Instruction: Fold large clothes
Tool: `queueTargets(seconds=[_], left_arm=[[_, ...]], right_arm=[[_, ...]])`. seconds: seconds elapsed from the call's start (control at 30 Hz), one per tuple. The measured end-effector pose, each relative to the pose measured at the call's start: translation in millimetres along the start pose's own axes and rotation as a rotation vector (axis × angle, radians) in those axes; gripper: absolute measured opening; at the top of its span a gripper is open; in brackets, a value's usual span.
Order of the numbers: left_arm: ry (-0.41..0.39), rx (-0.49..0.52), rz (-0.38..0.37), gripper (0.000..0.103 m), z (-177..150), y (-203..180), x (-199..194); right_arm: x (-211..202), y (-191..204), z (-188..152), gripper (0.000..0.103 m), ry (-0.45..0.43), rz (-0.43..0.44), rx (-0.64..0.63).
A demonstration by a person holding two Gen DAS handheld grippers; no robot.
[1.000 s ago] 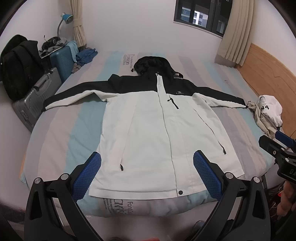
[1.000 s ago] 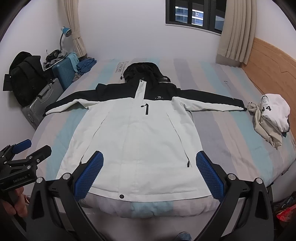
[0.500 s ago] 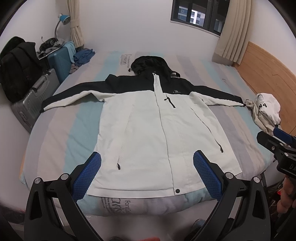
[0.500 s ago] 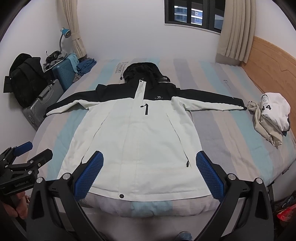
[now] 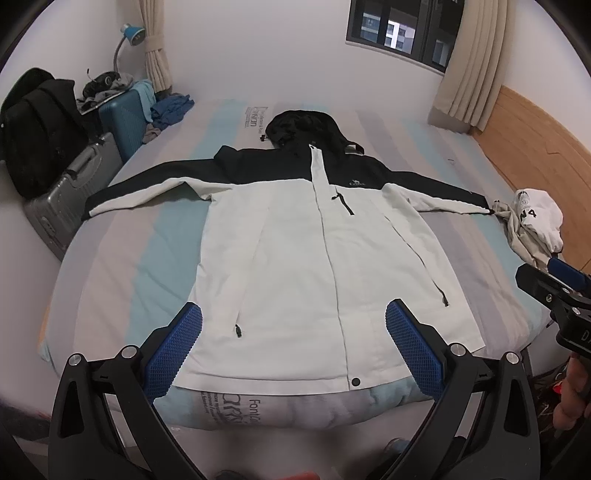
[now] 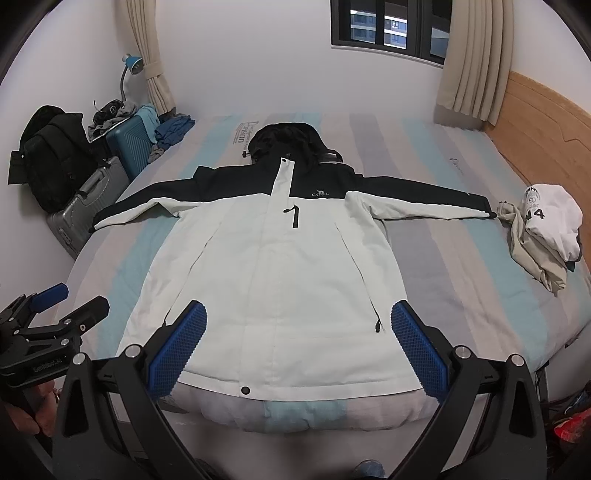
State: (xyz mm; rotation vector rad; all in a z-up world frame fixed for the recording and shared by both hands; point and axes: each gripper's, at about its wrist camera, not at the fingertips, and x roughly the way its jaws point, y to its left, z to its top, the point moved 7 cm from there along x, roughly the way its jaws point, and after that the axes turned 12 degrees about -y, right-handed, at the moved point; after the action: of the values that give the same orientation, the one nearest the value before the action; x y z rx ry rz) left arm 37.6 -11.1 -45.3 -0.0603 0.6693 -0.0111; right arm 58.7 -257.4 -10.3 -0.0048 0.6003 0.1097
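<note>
Both cameras have drifted slightly; my left gripper (image 5: pixel 293 347) and right gripper (image 6: pixel 297 345) hover spread, empty. Jacket (image 5: pixel 314 266) lies flat mid-bed (image 5: pixel 110 266), hem at the near edge; soft, bulky, probably slippery: pinch cuffs.

White-and-black jacket (image 6: pixel 280 273) on blue-grey striped mattress (image 6: pixel 454 295).

We see an evenly lit room under soft indoor light; the window (image 6: pixel 388 29) far beyond the jaws is dark. Shadows are faint and glare is absent. Ahead of the jaws, the jacket (image 5: pixel 310 258) looks sharp. Toward the edges, fisheye distortion bends the bed (image 6: pixel 461 266) and walls, and black vignetting fills the corners.
</note>
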Motion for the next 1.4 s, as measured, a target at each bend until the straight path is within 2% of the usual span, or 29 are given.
queueTargets(seconds=[0.23,0.33,1.1,1.23,1.4], left_arm=[[-0.004,0.001,-0.007,0.097,-0.7,0.2,0.0],[-0.005,-0.002,-0.004,0.097,-2.0,1.1,0.2],[0.007,-0.011,-0.011,0.097,1.3,6.4,7.6],[0.019,0.003,-0.021,0.097,10.3,13.8,13.1],[0.030,0.026,-0.019,0.097,40.9,25.3,19.1]], right_arm=[[1.6,-1.1,1.2,0.096,0.005,-0.002,0.011],[3.4,-3.3,-0.5,0.096,0.023,0.025,0.049],[8.1,0.2,4.6,0.096,0.012,0.015,0.026],[12.4,4.2,11.0,0.096,0.025,-0.001,0.035],[9.2,9.1,39.2,0.096,0.020,-0.006,0.084]])
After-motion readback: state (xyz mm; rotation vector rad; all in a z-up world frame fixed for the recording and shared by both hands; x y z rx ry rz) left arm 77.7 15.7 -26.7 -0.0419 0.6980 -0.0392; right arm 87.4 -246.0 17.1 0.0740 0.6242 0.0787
